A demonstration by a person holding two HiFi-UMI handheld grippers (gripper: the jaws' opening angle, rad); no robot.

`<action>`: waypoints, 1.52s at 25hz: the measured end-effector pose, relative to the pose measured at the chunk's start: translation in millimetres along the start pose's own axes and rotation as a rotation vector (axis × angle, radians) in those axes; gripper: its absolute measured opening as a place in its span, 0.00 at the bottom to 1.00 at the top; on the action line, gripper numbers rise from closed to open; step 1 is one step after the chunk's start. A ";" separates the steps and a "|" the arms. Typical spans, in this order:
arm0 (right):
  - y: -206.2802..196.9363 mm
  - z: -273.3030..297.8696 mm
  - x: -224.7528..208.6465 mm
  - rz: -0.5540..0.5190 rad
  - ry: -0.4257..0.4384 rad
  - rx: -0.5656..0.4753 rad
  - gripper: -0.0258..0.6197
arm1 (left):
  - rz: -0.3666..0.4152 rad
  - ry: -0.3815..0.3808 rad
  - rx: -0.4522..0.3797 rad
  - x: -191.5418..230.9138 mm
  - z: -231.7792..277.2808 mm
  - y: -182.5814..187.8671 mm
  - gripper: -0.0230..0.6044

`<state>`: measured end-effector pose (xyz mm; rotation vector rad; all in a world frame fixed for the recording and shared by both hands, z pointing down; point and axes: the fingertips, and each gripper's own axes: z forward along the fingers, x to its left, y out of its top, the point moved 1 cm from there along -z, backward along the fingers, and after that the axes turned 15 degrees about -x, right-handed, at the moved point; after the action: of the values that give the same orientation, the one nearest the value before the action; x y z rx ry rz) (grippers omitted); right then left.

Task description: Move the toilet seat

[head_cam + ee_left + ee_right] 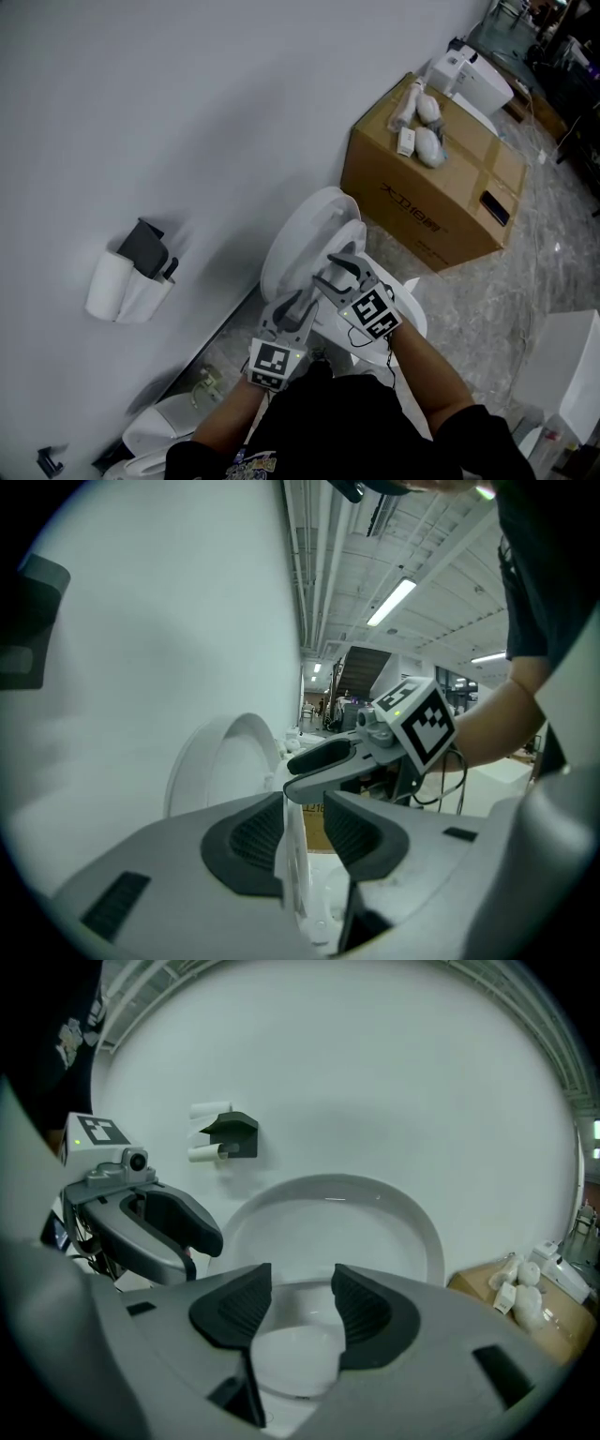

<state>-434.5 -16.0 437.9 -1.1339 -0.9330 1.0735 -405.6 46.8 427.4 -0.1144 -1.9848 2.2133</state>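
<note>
The white toilet point(411, 317) stands against the wall with its lid point(298, 239) raised. In the left gripper view the thin white edge of the toilet seat point(292, 860) stands upright between the pads of my left gripper point(305, 832), close to the left pad, with a slit of space before the right pad. The lid point(220, 761) rises behind it. In the head view my left gripper point(298, 305) reaches in at the seat's near rim. My right gripper point(342, 267) hovers open just over the bowl; its own view shows the open jaws point(300, 1307) with only the bowl and the lid point(337, 1213) beyond.
A cardboard box point(431, 178) with white items on top stands right of the toilet. Another white toilet point(469, 80) is behind it. A paper holder point(131, 277) hangs on the wall at left. White fixtures sit at the lower left point(159, 431) and right point(562, 375).
</note>
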 end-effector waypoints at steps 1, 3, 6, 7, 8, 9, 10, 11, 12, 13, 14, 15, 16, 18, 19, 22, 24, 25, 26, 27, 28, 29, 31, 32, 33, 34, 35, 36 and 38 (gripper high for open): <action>1.6 -1.4 -1.0 0.001 -0.008 -0.001 0.37 | -0.002 -0.003 0.000 -0.1 -0.6 0.9 0.22; 11.7 -7.0 -6.6 -0.002 -0.048 -0.036 0.26 | 0.000 -0.010 -0.004 -0.9 -1.1 4.0 0.15; 37.3 -22.9 -17.2 0.021 -0.113 -0.135 0.05 | 0.007 -0.002 -0.017 -3.1 -0.2 12.8 0.08; 45.5 -29.2 -19.7 0.035 -0.121 -0.164 0.05 | 0.010 0.005 -0.022 -4.4 0.3 16.1 0.08; 53.3 -35.7 -21.8 0.049 -0.125 -0.191 0.05 | 0.015 0.012 -0.025 -6.0 0.7 19.2 0.07; 60.5 -42.4 -23.6 0.064 -0.127 -0.215 0.05 | 0.021 0.021 -0.027 -8.0 0.9 22.2 0.07; 66.6 -49.2 -24.9 0.080 -0.128 -0.235 0.05 | 0.026 0.032 -0.029 -10.5 0.7 25.2 0.06; 71.5 -56.3 -25.6 0.097 -0.126 -0.251 0.05 | 0.030 0.044 -0.033 -13.6 0.1 28.3 0.06; 75.1 -63.7 -25.7 0.113 -0.122 -0.260 0.05 | 0.032 0.060 -0.038 -17.3 -0.7 31.6 0.06; 78.2 -71.4 -25.3 0.124 -0.116 -0.265 0.05 | 0.032 0.079 -0.044 -21.8 -1.8 35.3 0.05; 81.9 -79.3 -23.9 0.128 -0.106 -0.270 0.05 | 0.029 0.099 -0.050 -27.6 -3.1 39.6 0.05; 86.4 -87.6 -21.8 0.124 -0.094 -0.276 0.05 | 0.023 0.119 -0.058 -34.8 -4.6 44.8 0.05; 91.4 -96.1 -19.1 0.114 -0.079 -0.282 0.05 | 0.011 0.136 -0.067 -43.5 -6.2 50.9 0.05; 101.8 -115.1 -11.8 0.098 -0.040 -0.302 0.05 | -0.017 0.166 -0.085 -64.5 -10.6 63.5 0.05; 107.5 -125.9 -7.1 0.103 -0.014 -0.319 0.05 | -0.031 0.181 -0.095 -75.6 -14.0 68.8 0.05; 122.7 -162.6 7.2 0.174 0.071 -0.382 0.05 | -0.081 0.230 -0.143 -110.4 -27.6 82.0 0.05; 126.7 -185.2 13.2 0.213 0.107 -0.402 0.05 | -0.111 0.271 -0.176 -131.7 -37.7 88.5 0.05; 125.0 -194.7 15.8 0.224 0.117 -0.401 0.05 | -0.117 0.299 -0.185 -141.0 -43.6 90.3 0.05; 121.5 -203.1 19.0 0.231 0.127 -0.395 0.05 | -0.116 0.329 -0.187 -149.7 -50.3 91.0 0.05; 117.3 -210.9 23.4 0.234 0.140 -0.388 0.05 | -0.110 0.357 -0.187 -158.3 -57.7 91.1 0.05; 113.0 -218.2 28.7 0.237 0.155 -0.382 0.05 | -0.102 0.382 -0.185 -166.9 -65.5 90.6 0.05; 109.0 -224.9 34.5 0.240 0.171 -0.378 0.05 | -0.096 0.405 -0.183 -175.2 -73.3 89.6 0.05; 103.0 -234.6 46.9 0.259 0.203 -0.368 0.05 | -0.089 0.450 -0.176 -188.7 -88.6 87.1 0.05; 100.8 -237.4 53.9 0.272 0.219 -0.363 0.05 | -0.086 0.470 -0.173 -193.9 -96.5 86.0 0.05; 99.1 -239.3 62.1 0.281 0.236 -0.359 0.05 | -0.084 0.490 -0.170 -198.4 -105.0 84.9 0.05; 97.5 -240.6 71.2 0.284 0.255 -0.354 0.05 | -0.081 0.510 -0.168 -202.5 -113.8 83.8 0.05; 96.3 -241.5 80.9 0.285 0.275 -0.350 0.05 | -0.079 0.529 -0.166 -206.4 -123.1 82.4 0.05; 95.4 -242.0 91.2 0.286 0.295 -0.346 0.05 | -0.078 0.549 -0.164 -210.2 -133.0 80.7 0.05; 94.9 -241.9 113.4 0.295 0.334 -0.337 0.05 | -0.079 0.588 -0.160 -218.4 -155.5 77.9 0.05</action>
<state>-192.8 46.9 303.7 -1.7132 -0.7077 0.9374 -170.5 153.1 320.8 -0.6165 -1.7796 1.7003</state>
